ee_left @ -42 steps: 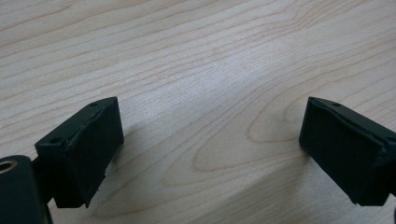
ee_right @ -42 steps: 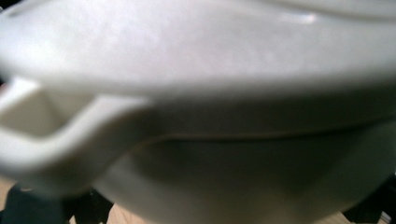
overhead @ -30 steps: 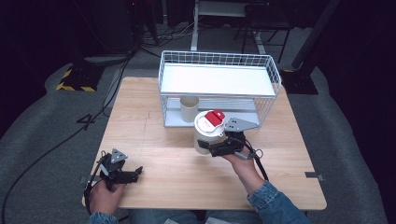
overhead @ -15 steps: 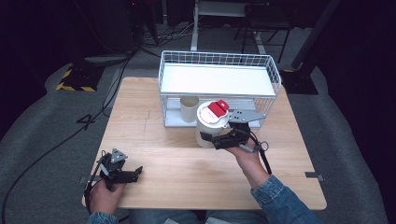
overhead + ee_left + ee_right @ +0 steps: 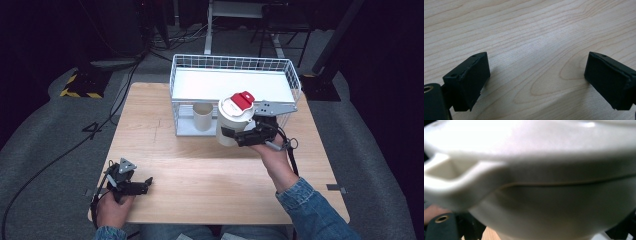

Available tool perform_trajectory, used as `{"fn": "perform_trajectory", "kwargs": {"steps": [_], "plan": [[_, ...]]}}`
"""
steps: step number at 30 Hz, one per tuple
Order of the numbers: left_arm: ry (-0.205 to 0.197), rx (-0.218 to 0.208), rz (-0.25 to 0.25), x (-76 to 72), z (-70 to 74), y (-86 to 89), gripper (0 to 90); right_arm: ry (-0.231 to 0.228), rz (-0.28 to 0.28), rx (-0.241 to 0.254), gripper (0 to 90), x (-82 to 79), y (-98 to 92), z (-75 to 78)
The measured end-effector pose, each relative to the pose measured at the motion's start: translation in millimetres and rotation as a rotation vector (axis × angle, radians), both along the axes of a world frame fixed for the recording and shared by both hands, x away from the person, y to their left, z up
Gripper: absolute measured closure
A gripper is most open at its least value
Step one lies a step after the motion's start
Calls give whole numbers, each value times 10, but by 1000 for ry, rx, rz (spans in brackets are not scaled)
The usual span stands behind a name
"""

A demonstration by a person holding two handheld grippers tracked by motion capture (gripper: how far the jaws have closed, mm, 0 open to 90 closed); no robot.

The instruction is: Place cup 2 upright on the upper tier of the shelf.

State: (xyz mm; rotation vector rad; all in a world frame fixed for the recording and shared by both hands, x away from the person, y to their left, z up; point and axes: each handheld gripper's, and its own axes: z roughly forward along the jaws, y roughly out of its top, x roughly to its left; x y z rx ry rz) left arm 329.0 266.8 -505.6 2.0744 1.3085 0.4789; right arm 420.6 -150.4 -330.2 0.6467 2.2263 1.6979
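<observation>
A white lidded container (image 5: pixel 229 120) with a red flap (image 5: pixel 243 99) on its lid hangs above the wooden table (image 5: pixel 210 185), just in front of the white wire basket (image 5: pixel 232 64). My right gripper (image 5: pixel 234 136) is shut on the container's lower side. In the right gripper view the container (image 5: pixel 549 195) sits very close, its rim and a spout notch at the top left. My left gripper (image 5: pixel 142 185) rests on the table near the front left corner. Its jaws (image 5: pixel 536 77) stand open over bare wood with nothing between them.
The wire basket stands on a raised white shelf at the back of the table. A cream cup (image 5: pixel 203 116) stands under that shelf, left of the container. Dark floor with cables surrounds the table.
My right gripper has lifted the container off the table and carried it up and slightly toward the basket. The left gripper has stayed where it was.
</observation>
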Motion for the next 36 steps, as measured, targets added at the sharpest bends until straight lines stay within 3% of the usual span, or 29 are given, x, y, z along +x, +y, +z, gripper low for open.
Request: {"fn": "perform_trajectory", "kwargs": {"steps": [6, 16, 23, 36], "plan": [[0, 0, 0, 0, 0, 0, 68, 0, -22, -6, 125, 90, -89, 214], [0, 2, -1, 0, 0, 1, 68, -2, -64, 13, 125, 240, -203, 422], [0, 0, 0, 0, 0, 0, 68, -24, -103, -17, 125, 342, -262, 590], [0, 0, 1, 0, 0, 0, 68, -22, -178, -24, 125, 612, -318, 717]]}}
